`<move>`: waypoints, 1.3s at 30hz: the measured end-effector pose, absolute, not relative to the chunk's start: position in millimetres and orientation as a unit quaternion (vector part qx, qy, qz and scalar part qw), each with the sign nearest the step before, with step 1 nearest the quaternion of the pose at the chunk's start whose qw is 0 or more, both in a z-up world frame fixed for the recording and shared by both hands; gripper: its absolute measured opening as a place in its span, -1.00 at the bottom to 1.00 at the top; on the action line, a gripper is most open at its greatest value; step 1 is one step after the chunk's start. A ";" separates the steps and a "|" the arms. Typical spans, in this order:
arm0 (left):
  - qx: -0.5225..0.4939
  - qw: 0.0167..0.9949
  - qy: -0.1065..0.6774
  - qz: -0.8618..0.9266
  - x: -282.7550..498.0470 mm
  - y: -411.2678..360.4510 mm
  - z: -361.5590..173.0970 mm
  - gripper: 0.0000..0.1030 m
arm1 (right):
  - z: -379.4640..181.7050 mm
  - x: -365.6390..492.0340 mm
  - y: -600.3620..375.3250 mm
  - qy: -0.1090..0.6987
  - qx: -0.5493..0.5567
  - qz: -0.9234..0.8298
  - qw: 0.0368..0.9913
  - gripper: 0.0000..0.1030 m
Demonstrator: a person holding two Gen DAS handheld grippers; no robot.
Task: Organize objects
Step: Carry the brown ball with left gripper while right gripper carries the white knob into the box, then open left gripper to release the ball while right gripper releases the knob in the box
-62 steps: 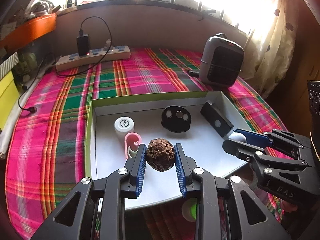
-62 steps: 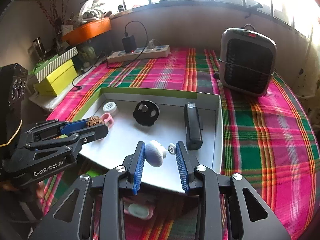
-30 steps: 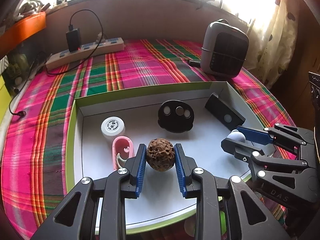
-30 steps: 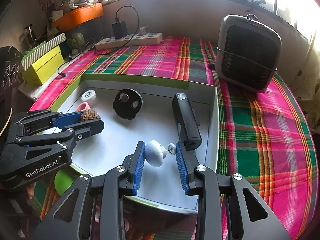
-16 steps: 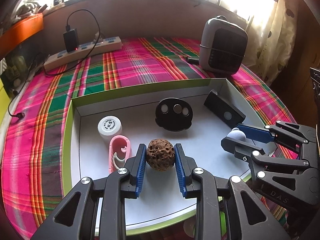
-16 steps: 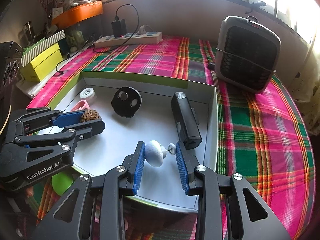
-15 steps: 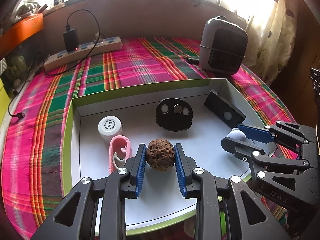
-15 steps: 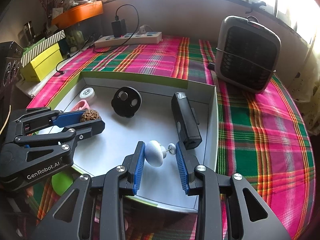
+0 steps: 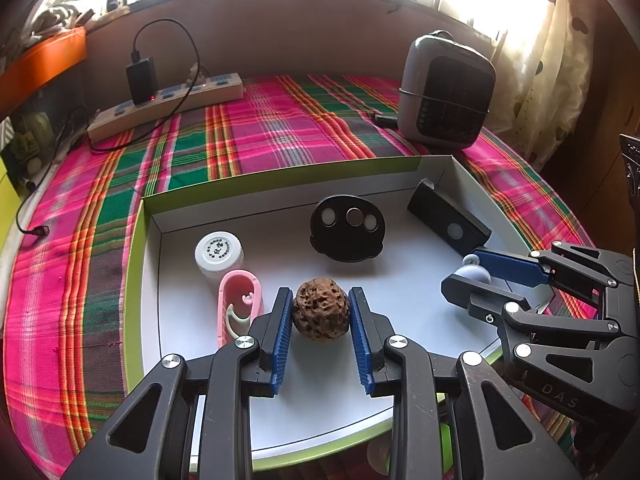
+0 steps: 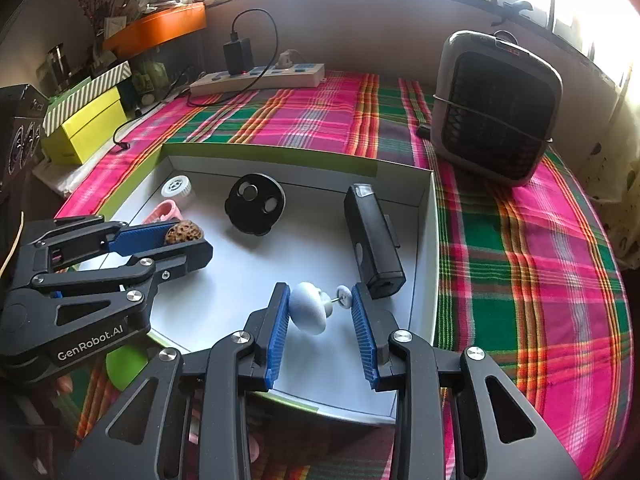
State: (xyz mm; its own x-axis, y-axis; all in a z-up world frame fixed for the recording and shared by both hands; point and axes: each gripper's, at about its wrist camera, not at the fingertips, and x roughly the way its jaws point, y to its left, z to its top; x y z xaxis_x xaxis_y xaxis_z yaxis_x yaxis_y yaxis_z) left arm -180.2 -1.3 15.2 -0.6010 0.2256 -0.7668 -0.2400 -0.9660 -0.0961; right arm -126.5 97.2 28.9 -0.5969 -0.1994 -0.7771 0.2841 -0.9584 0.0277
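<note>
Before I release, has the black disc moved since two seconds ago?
No. The black disc still lies near the box's back wall, left of the black bar.

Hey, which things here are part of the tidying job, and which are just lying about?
Part of the job:
- tray
- walnut in the left gripper
- white knob in the right gripper
- white cap
- pink holder
- black disc
- black bar

Lying about:
- heater
- power strip
- yellow box
</note>
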 end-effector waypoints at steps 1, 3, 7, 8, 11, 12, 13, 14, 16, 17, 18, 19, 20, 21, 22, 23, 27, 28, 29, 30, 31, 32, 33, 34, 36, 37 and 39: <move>-0.427 0.130 0.009 0.895 -180.1 -1.3 15.1 -0.49 | 28.7 -126.4 96.8 0.050 0.428 -0.892 0.136 -0.36; -0.427 0.130 0.008 0.895 -180.1 -1.3 15.2 -0.49 | 28.7 -126.5 97.0 0.050 0.428 -0.892 0.136 -0.36; -0.427 0.130 0.008 0.895 -179.9 -1.7 15.2 -0.49 | 28.7 -126.0 98.7 0.043 0.427 -0.893 0.136 -0.36; -0.427 0.131 0.008 0.895 -179.9 -1.8 15.2 -0.48 | 28.8 -125.7 98.7 0.042 0.427 -0.893 0.136 -0.36; -0.427 0.130 0.008 0.895 -179.6 -1.9 15.1 -0.46 | 29.2 -125.1 98.3 0.040 0.427 -0.893 0.138 -0.29; -0.427 0.129 0.007 0.895 -179.5 -2.0 15.3 -0.43 | 29.3 -124.7 98.0 0.040 0.427 -0.893 0.139 -0.23; -0.427 0.128 0.006 0.895 -179.4 -2.2 15.5 -0.41 | 29.5 -124.5 97.8 0.039 0.427 -0.893 0.141 -0.21; -0.427 0.128 0.005 0.895 -178.9 -2.6 15.4 -0.41 | 29.3 -124.1 98.0 0.038 0.427 -0.892 0.141 -0.20; -0.427 0.128 0.004 0.895 -177.6 -2.9 15.5 -0.40 | 29.4 -123.7 97.9 0.038 0.427 -0.893 0.140 -0.19; -0.428 0.129 0.005 0.895 -177.7 -3.0 15.5 -0.39 | 29.4 -123.7 97.9 0.038 0.427 -0.893 0.141 -0.19; -0.427 0.128 0.006 0.895 -177.0 -3.2 15.8 -0.39 | 29.3 -123.2 97.9 0.037 0.427 -0.893 0.141 -0.18; -0.426 0.128 0.005 0.895 -177.1 -3.2 16.1 -0.39 | 29.2 -123.0 98.3 0.035 0.427 -0.893 0.140 -0.18; -0.425 0.129 0.005 0.896 -176.3 -3.3 16.6 -0.38 | 29.2 -122.8 98.5 0.034 0.427 -0.893 0.140 -0.18; -0.424 0.129 0.005 0.896 -175.6 -3.6 17.1 -0.38 | 29.4 -122.7 98.6 0.032 0.427 -0.893 0.139 -0.18; -0.423 0.129 0.005 0.897 -174.6 -4.0 17.7 -0.38 | 29.5 -122.5 98.7 0.031 0.427 -0.893 0.139 -0.18; -0.423 0.128 0.005 0.897 -173.9 -4.4 18.2 -0.38 | 29.6 -122.2 98.9 0.030 0.426 -0.893 0.139 -0.18; -0.418 0.128 0.002 0.900 -169.0 -6.2 21.2 -0.37 | 30.8 -119.2 100.6 0.024 0.424 -0.895 0.136 -0.18; -0.416 0.127 0.002 0.901 -167.6 -6.5 22.3 -0.37 | 31.2 -118.4 101.3 0.022 0.424 -0.896 0.135 -0.17; -0.415 0.127 0.002 0.901 -166.2 -6.5 23.3 -0.37 | 31.7 -117.5 101.9 0.021 0.423 -0.896 0.134 -0.17; -0.414 0.126 0.002 0.901 -165.2 -6.7 23.9 -0.37 | 32.3 -116.8 102.4 0.020 0.422 -0.897 0.133 -0.17; -0.412 0.125 0.002 0.902 -163.5 -7.1 25.0 -0.37 | 33.1 -115.7 103.5 0.018 0.421 -0.897 0.132 -0.16; -0.410 0.125 0.002 0.903 -162.1 -7.1 26.3 -0.37 | 33.8 -114.4 104.3 0.017 0.420 -0.898 0.131 -0.16; -0.409 0.126 0.002 0.904 -160.0 -7.4 27.7 -0.37 | 34.6 -113.4 104.7 0.016 0.419 -0.899 0.131 -0.16; -0.407 0.125 0.002 0.905 -158.5 -7.5 28.8 -0.37 | 35.4 -112.0 104.9 0.015 0.417 -0.899 0.131 -0.16; -0.403 0.123 0.004 0.907 -155.1 -7.2 31.0 -0.37 | 36.7 -109.6 105.1 0.015 0.415 -0.900 0.130 -0.16; -0.401 0.121 0.005 0.908 -153.2 -7.1 32.1 -0.37 | 37.6 -108.0 105.2 0.015 0.413 -0.901 0.131 -0.15; -0.397 0.119 0.008 0.910 -149.6 -6.9 34.2 -0.37 | 39.4 -105.4 105.2 0.013 0.411 -0.902 0.131 -0.15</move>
State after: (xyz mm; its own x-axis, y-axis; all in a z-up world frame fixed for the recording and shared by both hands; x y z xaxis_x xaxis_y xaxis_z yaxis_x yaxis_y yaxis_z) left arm -149.6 -6.9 34.2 -0.6560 0.2106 -0.7248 -0.2227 -0.9715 -0.0807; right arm -105.4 105.2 39.4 -0.6271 -0.2259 -0.7455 0.2475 -0.9652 0.0842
